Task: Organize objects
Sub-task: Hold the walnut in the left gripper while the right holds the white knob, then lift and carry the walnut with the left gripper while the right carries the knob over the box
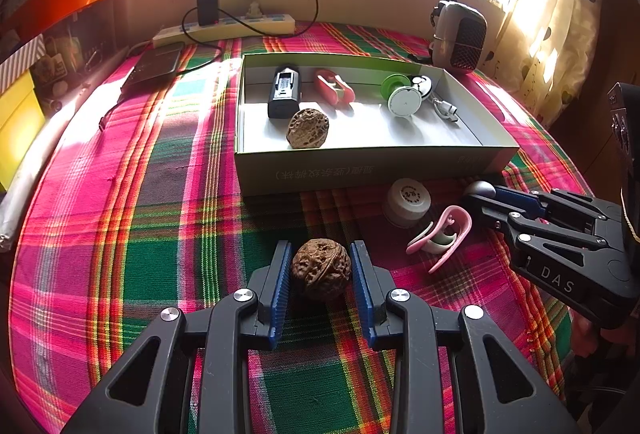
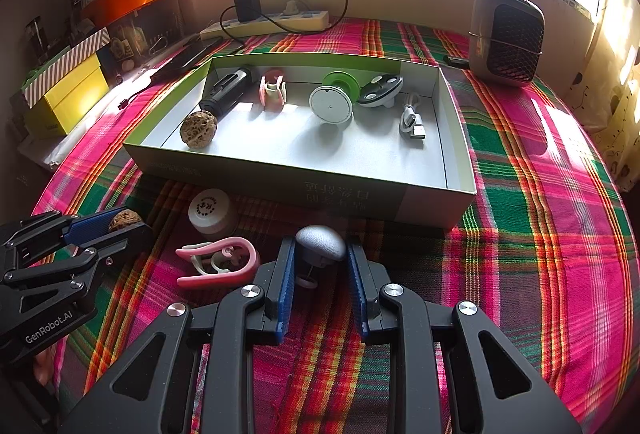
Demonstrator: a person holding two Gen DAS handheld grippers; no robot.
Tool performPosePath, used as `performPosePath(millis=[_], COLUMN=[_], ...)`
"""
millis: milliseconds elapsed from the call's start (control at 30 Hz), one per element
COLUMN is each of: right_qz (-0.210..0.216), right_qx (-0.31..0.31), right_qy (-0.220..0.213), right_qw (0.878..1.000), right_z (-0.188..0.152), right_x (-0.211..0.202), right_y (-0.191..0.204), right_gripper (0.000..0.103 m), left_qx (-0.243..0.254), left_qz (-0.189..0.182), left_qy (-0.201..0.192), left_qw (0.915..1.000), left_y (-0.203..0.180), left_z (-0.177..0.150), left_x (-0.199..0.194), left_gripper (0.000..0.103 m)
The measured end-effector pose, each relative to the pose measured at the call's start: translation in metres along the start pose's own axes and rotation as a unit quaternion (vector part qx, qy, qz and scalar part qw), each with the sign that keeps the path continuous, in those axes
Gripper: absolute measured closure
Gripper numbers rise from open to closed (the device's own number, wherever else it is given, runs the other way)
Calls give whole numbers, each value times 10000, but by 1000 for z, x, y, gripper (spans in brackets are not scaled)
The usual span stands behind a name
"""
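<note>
My left gripper (image 1: 320, 249) is shut on a brown walnut (image 1: 320, 270), low over the plaid cloth in front of the box. The right wrist view shows that same gripper (image 2: 130, 222) at the left with the walnut (image 2: 120, 221) between its blue pads. My right gripper (image 2: 320, 242) is shut on a grey dome-topped object (image 2: 320, 244); a thin stem shows beneath the dome. It also appears in the left wrist view (image 1: 482, 191). The open white box (image 1: 360, 157) holds a second walnut (image 1: 307, 127), a black device (image 1: 284, 93), a pink clip (image 1: 334, 85), round discs (image 1: 404, 99) and a USB cable (image 1: 444, 107).
A small white jar (image 2: 210, 211) and a pink and white clip (image 2: 218, 262) lie on the cloth between the two grippers. Behind the box are a power strip (image 2: 266, 23) with a charger, a dark flat device (image 1: 154, 65) and a small heater (image 2: 506, 37). Boxes are stacked at the left.
</note>
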State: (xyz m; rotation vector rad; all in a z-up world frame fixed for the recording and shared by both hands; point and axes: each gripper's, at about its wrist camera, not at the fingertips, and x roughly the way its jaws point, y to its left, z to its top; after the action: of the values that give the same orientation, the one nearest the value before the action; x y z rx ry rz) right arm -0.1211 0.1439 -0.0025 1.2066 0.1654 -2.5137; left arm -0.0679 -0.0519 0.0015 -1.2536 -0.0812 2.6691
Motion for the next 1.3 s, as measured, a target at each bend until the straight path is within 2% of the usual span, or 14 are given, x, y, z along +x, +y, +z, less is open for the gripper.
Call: performPosePath(millis=[667,1300], right_qz=[81,175], right_qx=[136,231], right_qy=[-14,-95], right_qw=[9999,9995], right_z=[-1,0], right_x=[-2,-12], right_y=[-3,-9], right_gripper=[77,77], left_qx=[68,84], left_qz=[117,3], left_qy=[-1,-133], left_qw=[9999,9999], left_y=[-2,-8], left_z=[0,11], left_x=[0,-12], left_gripper=[76,76])
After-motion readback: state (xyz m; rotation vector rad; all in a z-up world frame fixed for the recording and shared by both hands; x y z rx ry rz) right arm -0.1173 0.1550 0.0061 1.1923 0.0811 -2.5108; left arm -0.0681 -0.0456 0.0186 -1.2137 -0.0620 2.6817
